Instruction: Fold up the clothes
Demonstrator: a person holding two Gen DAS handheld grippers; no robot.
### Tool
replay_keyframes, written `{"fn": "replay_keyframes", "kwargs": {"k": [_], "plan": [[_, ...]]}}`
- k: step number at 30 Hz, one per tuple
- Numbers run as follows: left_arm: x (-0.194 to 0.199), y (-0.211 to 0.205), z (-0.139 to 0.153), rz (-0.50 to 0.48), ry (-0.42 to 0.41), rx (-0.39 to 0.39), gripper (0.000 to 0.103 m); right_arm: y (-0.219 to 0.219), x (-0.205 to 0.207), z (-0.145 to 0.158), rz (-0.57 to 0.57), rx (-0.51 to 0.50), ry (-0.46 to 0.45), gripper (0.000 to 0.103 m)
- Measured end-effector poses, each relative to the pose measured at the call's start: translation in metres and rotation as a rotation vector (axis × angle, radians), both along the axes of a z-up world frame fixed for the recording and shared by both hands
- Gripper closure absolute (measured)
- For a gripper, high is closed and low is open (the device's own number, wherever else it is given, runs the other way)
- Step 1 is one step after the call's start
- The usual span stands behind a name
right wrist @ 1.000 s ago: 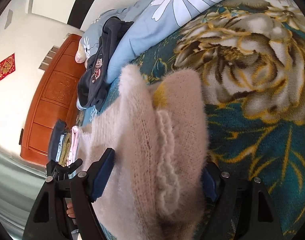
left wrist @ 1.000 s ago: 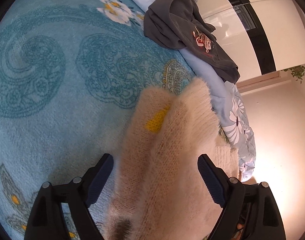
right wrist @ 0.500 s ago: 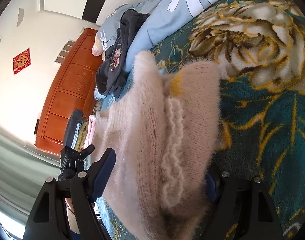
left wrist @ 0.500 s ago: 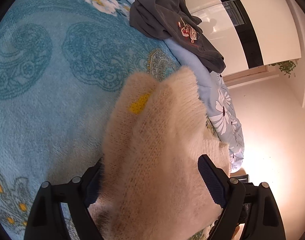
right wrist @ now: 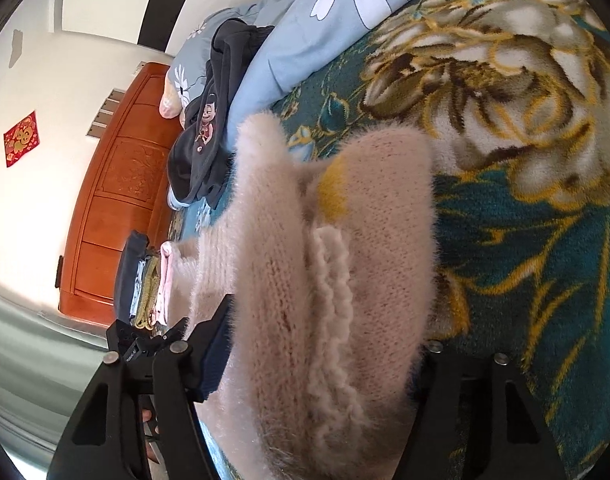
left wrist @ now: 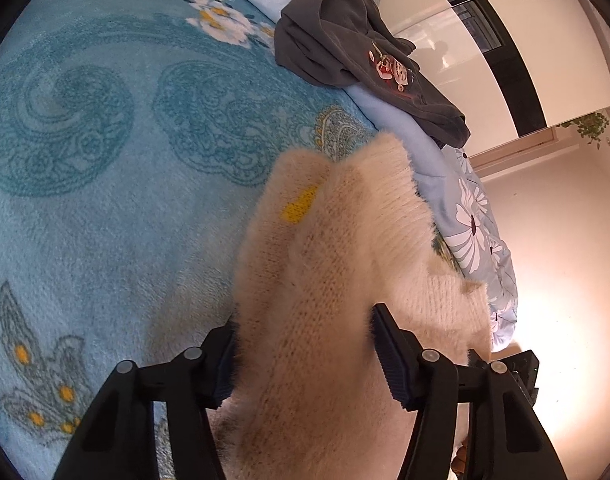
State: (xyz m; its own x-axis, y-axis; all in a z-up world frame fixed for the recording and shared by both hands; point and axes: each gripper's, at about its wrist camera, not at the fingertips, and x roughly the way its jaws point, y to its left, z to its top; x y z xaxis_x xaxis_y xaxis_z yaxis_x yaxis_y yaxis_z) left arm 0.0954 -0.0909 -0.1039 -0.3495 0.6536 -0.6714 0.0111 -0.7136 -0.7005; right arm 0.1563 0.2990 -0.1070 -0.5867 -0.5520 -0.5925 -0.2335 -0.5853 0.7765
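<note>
Between the jaws: both grippers have the fluffy cream knitted sweater [left wrist: 337, 280] bunched between their dark ribbed pads, jaws closing on it.
Left gripper [left wrist: 305, 344]: pads pressed into the knit on both sides, at a middling gap; a folded bundle stands up ahead of it.
Right gripper [right wrist: 317, 344]: left pad against the fuzz; right pad buried under the sweater [right wrist: 345, 240], contact there hard to tell.
Sweater detail: small yellow patch near the fold.
Surface: bed with light blue paisley plush blanket [left wrist: 105, 160], turning dark teal with big gold flowers.
Beyond: crumpled dark grey sweatshirt with cartoon print [left wrist: 357, 52] on pale blue floral duvet [right wrist: 345, 12].
Far edge: stack of folded clothes [right wrist: 145, 280] by orange wooden headboard [right wrist: 117, 200].
</note>
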Motion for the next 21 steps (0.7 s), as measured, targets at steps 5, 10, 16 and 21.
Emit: {"fn": "replay_keyframes", "kwargs": {"k": [5,10,16,21], "plan": [[0.008,-0.002,0.007,0.009,0.015,0.006,0.052,-0.003,0.003,0.011,-0.014,0.015,0.003,0.052],[0.019,-0.008,0.015,0.012,0.025,0.023,0.056,-0.016,0.003,0.034,0.021,0.09,0.033,0.055],[0.032,-0.018,0.03,0.01,0.056,0.029,0.059,-0.03,0.001,0.063,0.094,0.121,0.095,0.056],[0.038,-0.032,0.042,0.025,0.079,0.042,0.06,-0.051,-0.006,0.085,0.161,0.166,0.126,0.056]]}}
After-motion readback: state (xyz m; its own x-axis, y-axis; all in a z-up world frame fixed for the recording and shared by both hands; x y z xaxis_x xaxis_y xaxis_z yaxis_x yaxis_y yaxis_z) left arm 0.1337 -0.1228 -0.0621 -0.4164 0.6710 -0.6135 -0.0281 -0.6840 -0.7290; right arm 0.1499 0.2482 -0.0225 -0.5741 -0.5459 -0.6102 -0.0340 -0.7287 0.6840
